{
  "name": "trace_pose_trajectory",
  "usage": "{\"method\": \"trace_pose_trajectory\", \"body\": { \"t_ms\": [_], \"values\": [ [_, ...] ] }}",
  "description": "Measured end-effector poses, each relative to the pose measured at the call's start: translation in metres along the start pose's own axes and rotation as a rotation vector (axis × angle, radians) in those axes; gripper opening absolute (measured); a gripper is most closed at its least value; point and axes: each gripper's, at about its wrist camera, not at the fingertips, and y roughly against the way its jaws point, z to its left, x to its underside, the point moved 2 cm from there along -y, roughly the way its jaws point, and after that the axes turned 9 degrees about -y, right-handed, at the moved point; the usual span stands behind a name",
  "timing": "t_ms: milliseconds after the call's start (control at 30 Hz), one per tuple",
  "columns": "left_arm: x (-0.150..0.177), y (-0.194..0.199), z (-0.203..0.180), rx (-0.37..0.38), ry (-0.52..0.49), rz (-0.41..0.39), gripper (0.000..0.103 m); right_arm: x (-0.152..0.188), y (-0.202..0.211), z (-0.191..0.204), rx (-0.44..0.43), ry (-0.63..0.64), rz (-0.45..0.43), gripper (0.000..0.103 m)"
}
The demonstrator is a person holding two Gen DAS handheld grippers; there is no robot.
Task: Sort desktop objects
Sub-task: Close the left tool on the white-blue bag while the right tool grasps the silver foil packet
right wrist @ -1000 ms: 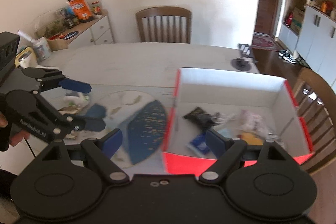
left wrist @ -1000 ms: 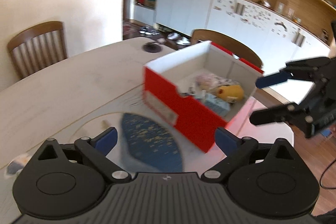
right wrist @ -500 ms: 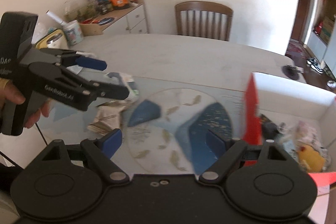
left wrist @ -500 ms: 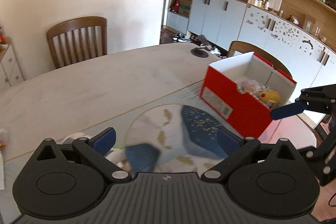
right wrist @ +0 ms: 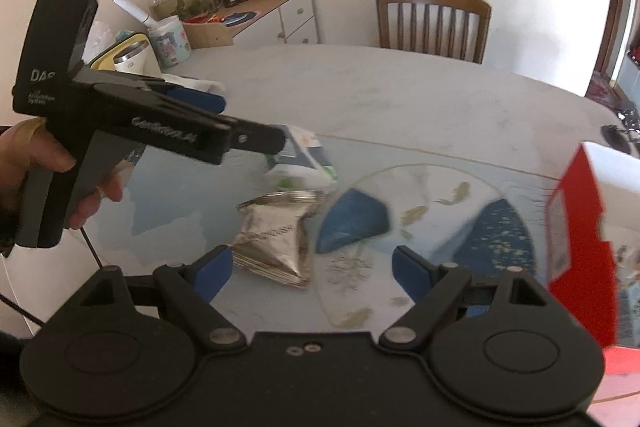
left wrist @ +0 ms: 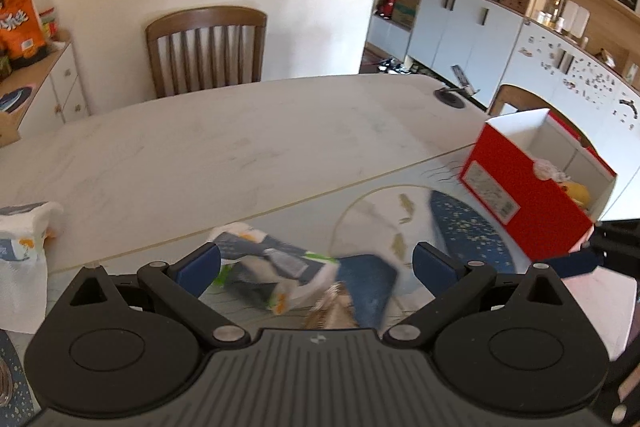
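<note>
A red box [left wrist: 532,187] with white inside holds a yellow toy [left wrist: 578,191] and other small things; it stands at the right, also in the right wrist view [right wrist: 580,235]. A white-green packet [left wrist: 276,267] lies just ahead of my open, empty left gripper [left wrist: 316,261], which also shows in the right wrist view [right wrist: 256,131]. A silver foil pouch [right wrist: 280,239] lies on the mat, ahead and left of my open, empty right gripper [right wrist: 312,263]. The packet [right wrist: 304,163] lies beyond the pouch.
A patterned mat [right wrist: 424,211] covers the near part of the pale table [left wrist: 224,139]. A tissue pack [left wrist: 24,251] lies at the left. A wooden chair [left wrist: 206,47] stands behind the table. A sideboard [right wrist: 256,15] with snacks stands at the wall.
Both grippers have swung left, away from the red box. The packet and foil pouch have come into view ahead of them. Both stay open.
</note>
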Motion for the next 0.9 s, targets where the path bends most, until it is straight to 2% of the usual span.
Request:
{"method": "trace_pose_trajectory", "body": {
  "t_ms": [367,600,900],
  "values": [
    [0.007,-0.033,0.029,-0.036,0.004,0.040,0.103,-0.008,-0.059,0.033,-0.017,0.001,0.068,0.087],
    [0.001,-0.061,0.061,-0.010,0.115,0.085,0.103,-0.012,-0.093,0.036,0.005,0.001,0.119,0.087],
    [0.004,-0.101,0.084,0.041,0.219,0.189,0.103,-0.014,-0.125,0.033,0.025,-0.007,0.168,0.087]
  ]
}}
